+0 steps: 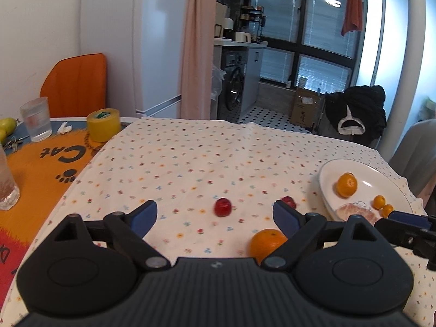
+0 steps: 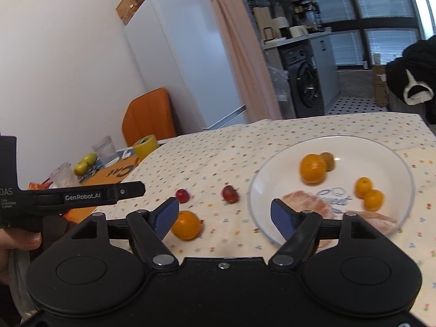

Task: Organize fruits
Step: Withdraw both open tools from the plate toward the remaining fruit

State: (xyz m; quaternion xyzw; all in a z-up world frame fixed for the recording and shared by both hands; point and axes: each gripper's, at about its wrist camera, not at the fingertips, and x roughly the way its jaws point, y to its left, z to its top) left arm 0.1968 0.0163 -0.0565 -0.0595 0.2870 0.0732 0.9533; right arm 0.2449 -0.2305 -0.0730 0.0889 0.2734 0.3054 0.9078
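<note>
Left wrist view: the left gripper (image 1: 215, 214) hangs with blue pads spread wide, empty, over the flower-print tabletop (image 1: 177, 163); a small red fruit (image 1: 222, 206) sits between them, a loose round orange (image 1: 267, 244) near the right pad. Right wrist view: the right gripper (image 2: 224, 216) gapes empty above the white ceramic plate (image 2: 395, 163) at the tabletop's right edge, holding oranges and peeled segments.
</note>
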